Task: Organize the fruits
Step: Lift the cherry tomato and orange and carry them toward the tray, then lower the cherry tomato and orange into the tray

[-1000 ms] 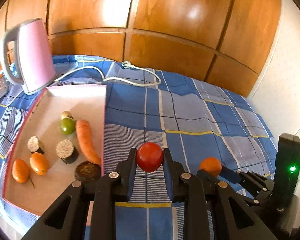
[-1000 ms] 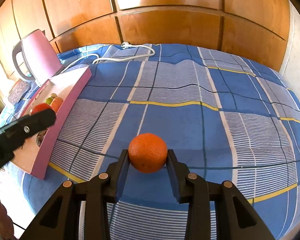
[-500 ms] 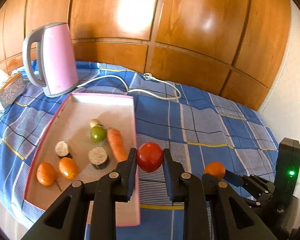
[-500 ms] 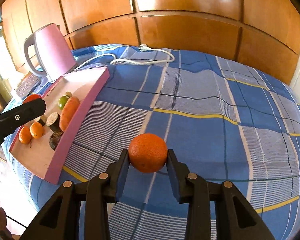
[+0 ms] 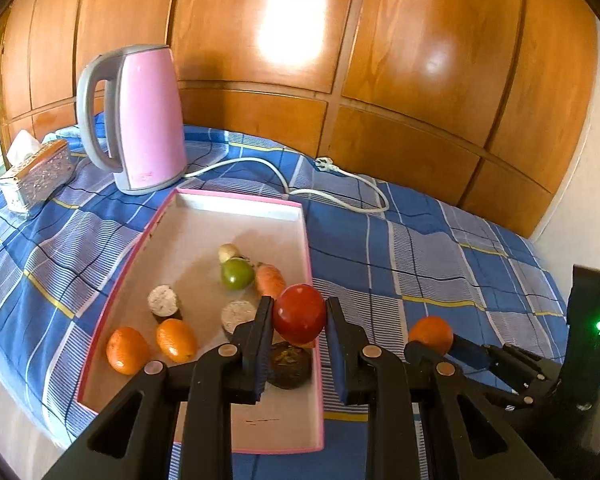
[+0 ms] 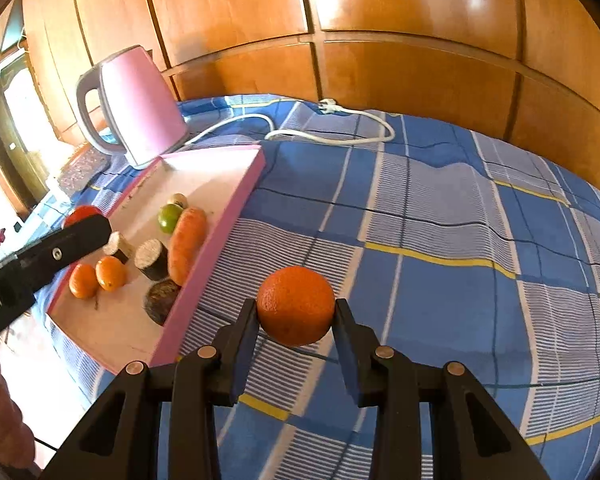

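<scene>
Left gripper [image 5: 299, 314] is clamped on a red tomato [image 5: 299, 313], hanging over the pink tray's [image 5: 315, 364] right rim. At 3 o'clock, the right gripper [image 6: 295, 307] pinches an orange [image 6: 295, 305] above the blue checked cloth [image 6: 440, 216]. In the tray: a dark fruit [image 5: 289, 364], carrot [image 5: 270, 279], green fruit [image 5: 236, 273]. Pink kettle [image 5: 140, 120] and white cord [image 5: 320, 184] sit at 11 to 12.

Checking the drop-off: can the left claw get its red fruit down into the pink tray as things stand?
Probably yes. The left claw, shut on the red fruit, hangs over the pink tray's near right edge; bare floor lies nearer, though the dark fruit sits just below.
</scene>
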Demonstrator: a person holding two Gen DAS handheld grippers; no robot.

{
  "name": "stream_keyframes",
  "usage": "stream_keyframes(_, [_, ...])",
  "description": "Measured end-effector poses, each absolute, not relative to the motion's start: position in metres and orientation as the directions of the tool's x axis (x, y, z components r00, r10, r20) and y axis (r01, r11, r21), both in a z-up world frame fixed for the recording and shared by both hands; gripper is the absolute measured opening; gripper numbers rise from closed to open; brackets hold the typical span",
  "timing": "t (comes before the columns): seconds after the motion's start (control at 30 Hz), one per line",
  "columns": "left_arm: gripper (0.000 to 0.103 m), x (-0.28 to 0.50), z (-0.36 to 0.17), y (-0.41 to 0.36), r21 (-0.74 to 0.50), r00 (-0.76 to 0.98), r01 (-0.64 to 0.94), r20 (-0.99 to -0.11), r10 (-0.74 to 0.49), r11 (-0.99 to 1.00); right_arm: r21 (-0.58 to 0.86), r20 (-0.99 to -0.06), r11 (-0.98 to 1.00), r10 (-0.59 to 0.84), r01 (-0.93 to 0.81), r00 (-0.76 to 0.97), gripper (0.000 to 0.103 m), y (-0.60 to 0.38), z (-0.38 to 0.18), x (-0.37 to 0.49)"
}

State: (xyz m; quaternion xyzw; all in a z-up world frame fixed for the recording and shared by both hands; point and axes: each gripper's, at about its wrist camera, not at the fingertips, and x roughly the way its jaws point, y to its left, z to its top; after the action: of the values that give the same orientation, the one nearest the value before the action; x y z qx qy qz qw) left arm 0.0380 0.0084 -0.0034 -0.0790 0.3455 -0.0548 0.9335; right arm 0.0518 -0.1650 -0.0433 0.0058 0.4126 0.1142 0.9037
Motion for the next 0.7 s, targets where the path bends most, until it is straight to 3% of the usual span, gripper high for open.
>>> stream_keyframes(0.7, [0.025,0.033,-0.016,0.062,-0.177,0.757,-0.076,-0.651,-0.059,0.981,0.186,-0.717,0.924,0.359,-0.333,0.597,0.038,-0.102,-0.017,0.075])
